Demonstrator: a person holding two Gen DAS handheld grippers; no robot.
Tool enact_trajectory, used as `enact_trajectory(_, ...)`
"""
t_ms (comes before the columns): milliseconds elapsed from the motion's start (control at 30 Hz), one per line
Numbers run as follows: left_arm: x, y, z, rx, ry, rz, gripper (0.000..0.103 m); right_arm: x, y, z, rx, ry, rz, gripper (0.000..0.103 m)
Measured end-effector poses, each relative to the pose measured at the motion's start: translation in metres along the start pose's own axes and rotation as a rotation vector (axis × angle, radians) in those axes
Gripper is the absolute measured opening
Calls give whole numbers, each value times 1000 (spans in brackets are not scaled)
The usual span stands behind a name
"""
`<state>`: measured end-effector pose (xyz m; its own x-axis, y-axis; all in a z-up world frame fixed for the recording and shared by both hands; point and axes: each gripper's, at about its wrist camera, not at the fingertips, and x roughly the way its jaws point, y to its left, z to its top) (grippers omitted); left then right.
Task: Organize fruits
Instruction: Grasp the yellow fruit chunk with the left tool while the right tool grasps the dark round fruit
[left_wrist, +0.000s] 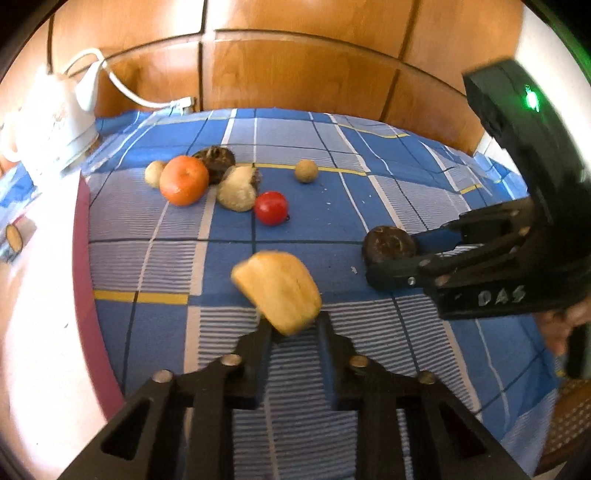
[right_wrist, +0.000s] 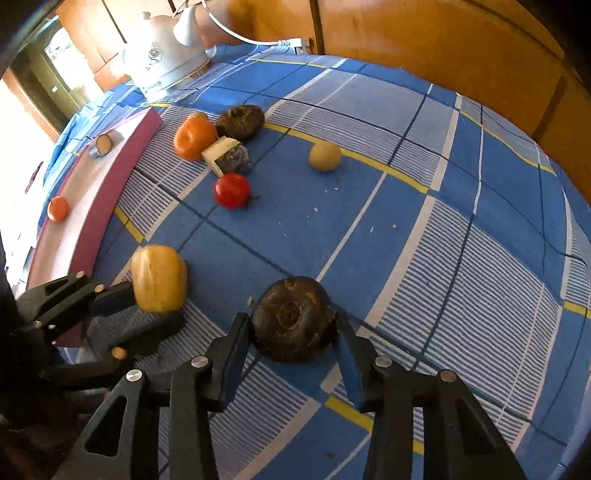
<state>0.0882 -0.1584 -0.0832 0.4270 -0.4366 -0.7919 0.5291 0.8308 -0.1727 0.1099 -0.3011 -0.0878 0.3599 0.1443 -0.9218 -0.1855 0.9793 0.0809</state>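
Two claws busy: my left claw pinches yellow fruit chunk above near desk cloth; right claw clamps wrinkled dark fruit. Open cloth far right; pink tray edges left.

White kettle on blue checked cloth

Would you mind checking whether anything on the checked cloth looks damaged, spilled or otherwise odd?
A cut fruit piece lies among the whole fruit beside the orange, its pale flesh exposed. Small pale crumbs are scattered on the cloth. Nothing else stands out.
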Motion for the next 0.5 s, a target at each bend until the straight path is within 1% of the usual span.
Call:
enact_trajectory(67, -9, 4, 0, -23, -7, -18, 13, 0, 0, 0, -4, -6, -9, 46)
enact_trajectory(233, -42, 9, 0, -22, -72, -45, 12, -3, -3, -1, -1, -13, -2, 46)
enact_trajectory(367, -50, 15, -2, -38, -69, -62, 12, -2, -1, -2, -5, -15, -10, 46)
enact_trajectory(433, -49, 15, -6, -40, -56, -60, 13, -2, 2, -1, 0, -13, -8, 47)
enact_trajectory(500, -46, 14, -8, -35, -32, -56, 21, -2, 2, 1, 1, -8, -8, 48)
